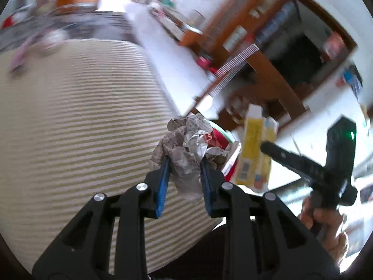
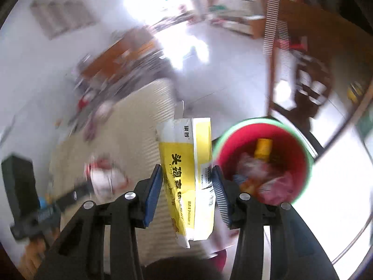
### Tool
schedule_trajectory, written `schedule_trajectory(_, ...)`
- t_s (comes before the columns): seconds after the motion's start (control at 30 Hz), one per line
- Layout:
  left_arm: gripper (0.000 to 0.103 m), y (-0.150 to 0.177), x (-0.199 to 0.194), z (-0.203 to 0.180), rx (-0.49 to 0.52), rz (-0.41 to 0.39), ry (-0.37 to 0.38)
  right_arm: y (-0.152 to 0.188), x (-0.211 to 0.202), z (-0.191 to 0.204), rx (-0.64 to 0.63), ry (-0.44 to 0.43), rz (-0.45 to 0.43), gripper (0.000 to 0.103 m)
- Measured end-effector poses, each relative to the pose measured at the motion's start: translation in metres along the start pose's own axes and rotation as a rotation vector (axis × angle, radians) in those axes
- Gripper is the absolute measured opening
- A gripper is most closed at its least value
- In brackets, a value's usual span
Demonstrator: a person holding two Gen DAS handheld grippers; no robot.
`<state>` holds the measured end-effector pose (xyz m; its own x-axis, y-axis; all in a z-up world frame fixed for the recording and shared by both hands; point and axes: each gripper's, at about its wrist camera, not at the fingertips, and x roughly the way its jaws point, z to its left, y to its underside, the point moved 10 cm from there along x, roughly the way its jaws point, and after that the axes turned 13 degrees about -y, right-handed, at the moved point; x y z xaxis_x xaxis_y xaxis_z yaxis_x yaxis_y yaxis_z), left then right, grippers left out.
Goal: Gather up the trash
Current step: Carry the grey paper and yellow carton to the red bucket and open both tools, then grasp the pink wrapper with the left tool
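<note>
My left gripper (image 1: 184, 161) is shut on a crumpled newspaper wad (image 1: 186, 147), held above the striped mat (image 1: 81, 116) near its right edge. My right gripper (image 2: 187, 177) is shut on a flattened yellow and white medicine box (image 2: 186, 175). The box also shows in the left wrist view (image 1: 254, 149), held by the right gripper (image 1: 263, 145) to the right of the wad. A red bin with a green rim (image 2: 298, 149) stands just right of the box and holds several pieces of trash. A slice of the bin (image 1: 220, 137) shows behind the wad.
The striped mat (image 2: 130, 126) lies on a pale tiled floor (image 2: 223, 74). Wooden shelves (image 1: 279, 46) with books stand beyond the bin. Blurred clutter (image 1: 35, 44) lies at the mat's far end. A wooden cabinet (image 2: 314, 53) stands at the right.
</note>
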<state>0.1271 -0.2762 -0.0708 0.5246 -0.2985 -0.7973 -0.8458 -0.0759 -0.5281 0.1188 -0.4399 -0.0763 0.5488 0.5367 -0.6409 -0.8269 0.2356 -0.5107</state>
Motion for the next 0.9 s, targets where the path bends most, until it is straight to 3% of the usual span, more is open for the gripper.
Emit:
schedule_trajectory(0.1,0.027,-0.008,0.022,-0.051,0.088,0.021,0.045,-0.014,-0.009,-0.039,0.085,0.032,-0.063,0.045)
schedule_trajectory(0.13,0.032,-0.011,0.027,-0.064,0.108,0.016,0.050,-0.018,-0.011,-0.050,0.105,0.035,-0.082,0.049)
schedule_trajectory(0.2,0.053,-0.018,0.037,-0.081,0.130,0.007,0.057,-0.028,-0.007,-0.067,0.153,0.045,-0.108,0.053)
schedule_trajectory(0.23,0.068,-0.021,0.040,-0.085,0.128,-0.002,0.059,-0.031,-0.003,-0.072,0.169,0.048,-0.112,0.064)
schedule_trajectory(0.27,0.074,-0.023,0.041,-0.084,0.123,-0.008,0.058,-0.037,0.001,-0.080,0.186,0.060,-0.119,0.070)
schedule_trajectory(0.37,0.080,-0.027,0.041,-0.067,0.089,-0.024,0.050,-0.047,-0.006,-0.090,0.233,0.083,-0.141,0.072)
schedule_trajectory(0.5,0.080,-0.043,0.034,-0.008,0.023,-0.094,-0.057,-0.045,0.010,-0.028,0.197,-0.045,-0.136,0.072)
schedule_trajectory(0.67,0.081,-0.067,0.025,0.122,-0.117,-0.144,-0.334,-0.017,0.058,0.093,0.016,-0.293,-0.053,0.082)
schedule_trajectory(0.73,0.081,-0.077,0.020,0.171,-0.147,-0.161,-0.435,0.000,0.081,0.114,-0.058,-0.298,-0.033,0.082)
schedule_trajectory(0.77,0.081,-0.084,0.018,0.198,-0.154,-0.167,-0.497,0.011,0.095,0.120,-0.103,-0.243,0.035,0.082)
schedule_trajectory(0.8,0.081,-0.091,0.017,0.222,-0.164,-0.170,-0.551,0.014,0.101,0.127,-0.142,-0.246,0.067,0.081)
schedule_trajectory(0.9,0.081,-0.106,0.015,0.286,-0.247,-0.157,-0.652,0.015,0.100,0.134,-0.222,-0.227,0.040,0.080)
